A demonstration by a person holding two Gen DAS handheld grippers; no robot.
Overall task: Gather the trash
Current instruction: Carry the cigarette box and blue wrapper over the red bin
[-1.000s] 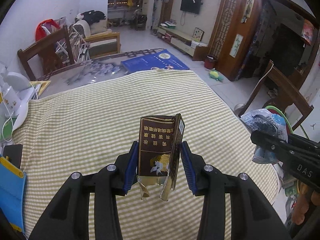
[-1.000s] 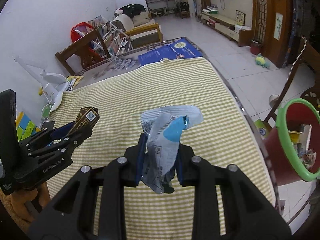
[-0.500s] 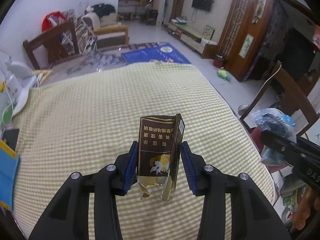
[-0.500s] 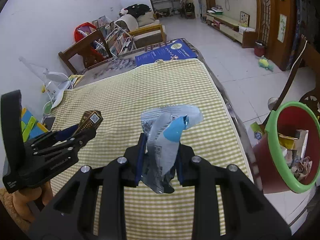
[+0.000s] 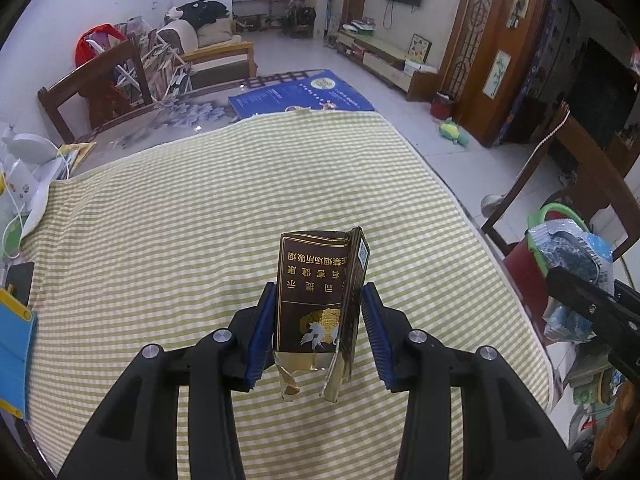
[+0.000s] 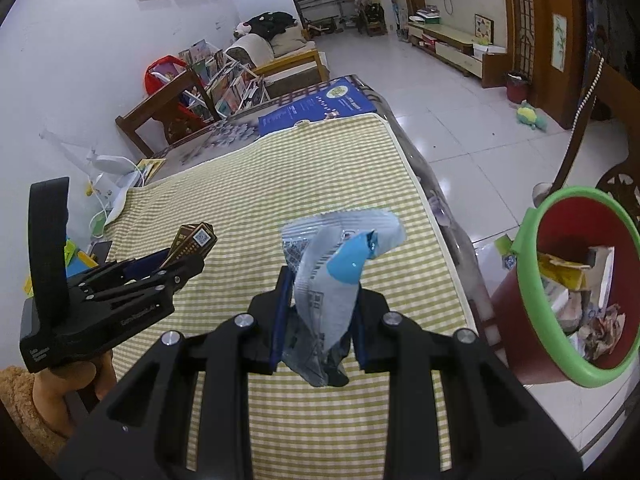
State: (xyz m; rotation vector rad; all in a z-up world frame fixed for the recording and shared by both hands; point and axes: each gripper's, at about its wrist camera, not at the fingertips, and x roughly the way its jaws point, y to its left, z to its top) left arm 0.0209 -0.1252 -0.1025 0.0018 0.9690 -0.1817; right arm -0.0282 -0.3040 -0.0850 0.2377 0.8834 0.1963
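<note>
My left gripper [image 5: 318,322] is shut on a crumpled brown cigarette pack [image 5: 316,292] with gold print, held upright above the yellow-green checked tablecloth [image 5: 180,220]. In the right wrist view the same pack [image 6: 195,238] sticks out of the left gripper [image 6: 176,266] at the left. My right gripper [image 6: 320,322] is shut on a crinkled silver and light-blue wrapper [image 6: 332,276]. It hovers near the table's right edge. A red bin with a green rim [image 6: 530,292] stands just beyond that edge and holds several scraps. The left wrist view shows the right gripper [image 5: 586,300], its wrapper [image 5: 572,246] and the bin's rim [image 5: 556,209].
A dark wooden chair [image 5: 560,184] stands behind the bin. A blue printed sheet [image 5: 296,94] lies at the table's far end. At the left edge are a white lamp [image 6: 108,162] and a blue and yellow item [image 5: 14,344]. A hand [image 6: 64,380] holds the left gripper.
Both grippers have moved right across the table toward the bin, each keeping its grip. The bin now sits larger and closer in the right wrist view.
</note>
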